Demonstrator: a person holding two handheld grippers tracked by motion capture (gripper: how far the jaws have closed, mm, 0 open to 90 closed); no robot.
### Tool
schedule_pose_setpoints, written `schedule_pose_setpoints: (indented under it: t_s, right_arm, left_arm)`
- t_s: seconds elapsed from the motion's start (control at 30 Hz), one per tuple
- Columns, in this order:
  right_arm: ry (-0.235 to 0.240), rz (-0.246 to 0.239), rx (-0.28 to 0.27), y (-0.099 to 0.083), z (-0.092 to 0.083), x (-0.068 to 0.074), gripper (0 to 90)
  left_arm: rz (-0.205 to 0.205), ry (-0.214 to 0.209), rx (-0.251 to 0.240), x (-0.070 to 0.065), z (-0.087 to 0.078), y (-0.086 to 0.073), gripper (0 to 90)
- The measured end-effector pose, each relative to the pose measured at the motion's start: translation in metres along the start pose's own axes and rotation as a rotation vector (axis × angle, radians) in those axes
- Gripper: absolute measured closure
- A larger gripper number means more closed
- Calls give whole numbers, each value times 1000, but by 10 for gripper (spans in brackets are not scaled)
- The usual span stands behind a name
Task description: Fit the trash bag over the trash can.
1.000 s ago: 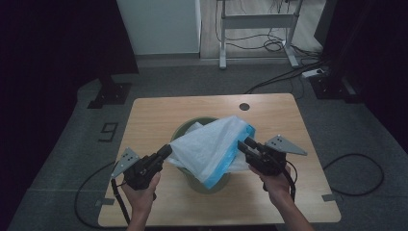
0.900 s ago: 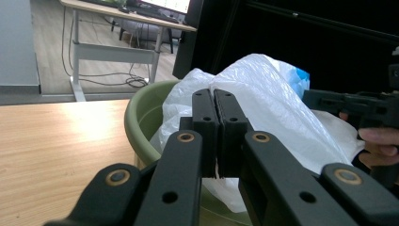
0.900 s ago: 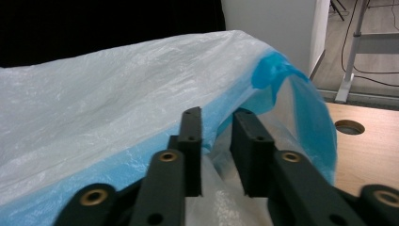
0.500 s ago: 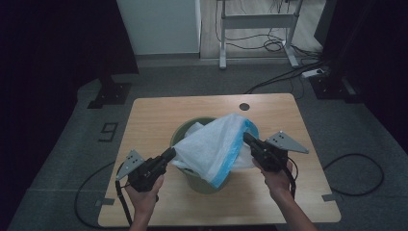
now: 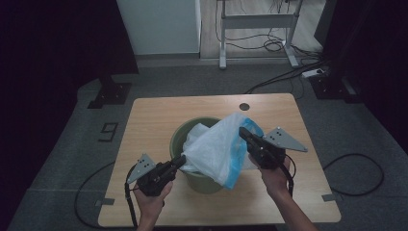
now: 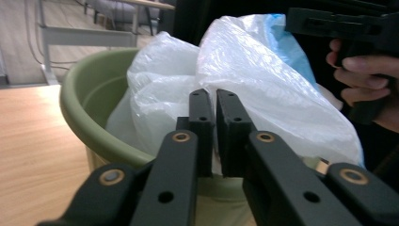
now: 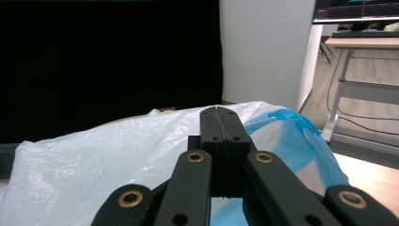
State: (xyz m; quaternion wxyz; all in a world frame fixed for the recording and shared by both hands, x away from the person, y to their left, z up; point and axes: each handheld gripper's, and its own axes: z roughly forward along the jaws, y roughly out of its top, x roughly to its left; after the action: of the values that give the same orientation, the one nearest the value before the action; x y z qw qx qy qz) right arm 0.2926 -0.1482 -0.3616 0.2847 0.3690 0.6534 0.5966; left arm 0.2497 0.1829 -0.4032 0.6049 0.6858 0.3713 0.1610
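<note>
My right gripper (image 5: 242,131), jaws just clamped shut on the plastic bag (image 5: 216,147), and my left gripper (image 5: 180,160), pinching its near edge, stretch the bag lower over the green bin (image 5: 180,132), ready for lining.

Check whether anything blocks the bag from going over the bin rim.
Nothing visible does. The bag hangs stretched between the left gripper and the right gripper, both pinching its plastic, right above the bin. Part of it already sits inside; the near rim lies under the bag, with no other object there.
</note>
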Motion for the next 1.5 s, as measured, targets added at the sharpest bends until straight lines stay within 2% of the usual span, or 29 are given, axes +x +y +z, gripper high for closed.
schedule_pose_setpoints:
  t_s: [0.1,0.2,0.23,0.43,0.5,0.63,0.77,0.83,0.87,1.0,1.1,1.17,1.23,1.3,1.5]
  right_arm:
    - [11,-7,1,-2,2,2,892]
    - [14,-7,0,-4,2,2,892]
    - [15,-5,-3,-4,2,1,892]
    - [21,-15,-12,-2,1,4,892]
    - [24,-16,-17,-2,1,5,892]
    - [35,-17,-17,0,3,8,892]
    - [42,-17,-20,-1,3,9,893]
    - [48,-18,-24,-1,2,11,893]
    - [49,-17,-26,-1,2,11,892]
    - [52,-20,-33,0,0,13,892]
    - [58,-21,-37,1,-2,14,892]
    - [60,-20,-41,1,-2,15,893]
    - [62,-19,-45,1,-2,16,892]
    - [64,-18,-46,1,-2,17,893]
    - [70,-24,-52,2,-3,19,893]
  left_arm:
    - [11,-26,8,0,-5,4,706]
    - [40,2,-12,-3,-12,11,587]
    - [46,2,-15,-4,-14,14,520]
    - [100,25,-32,-11,-20,32,457]
    - [121,27,-18,-12,-18,38,456]
    - [128,-6,40,-11,-6,46,435]
    - [128,-43,107,-13,7,44,383]
    - [134,-37,150,-14,16,39,354]
    - [134,-37,150,-14,16,39,350]
    - [135,-38,195,-15,22,33,359]
    - [143,-39,225,-16,25,29,408]
    - [145,-34,238,-17,27,27,465]
    - [136,-44,250,-16,28,24,567]
    - [133,-44,254,-16,29,23,593]
    - [119,-49,259,-12,29,19,786]
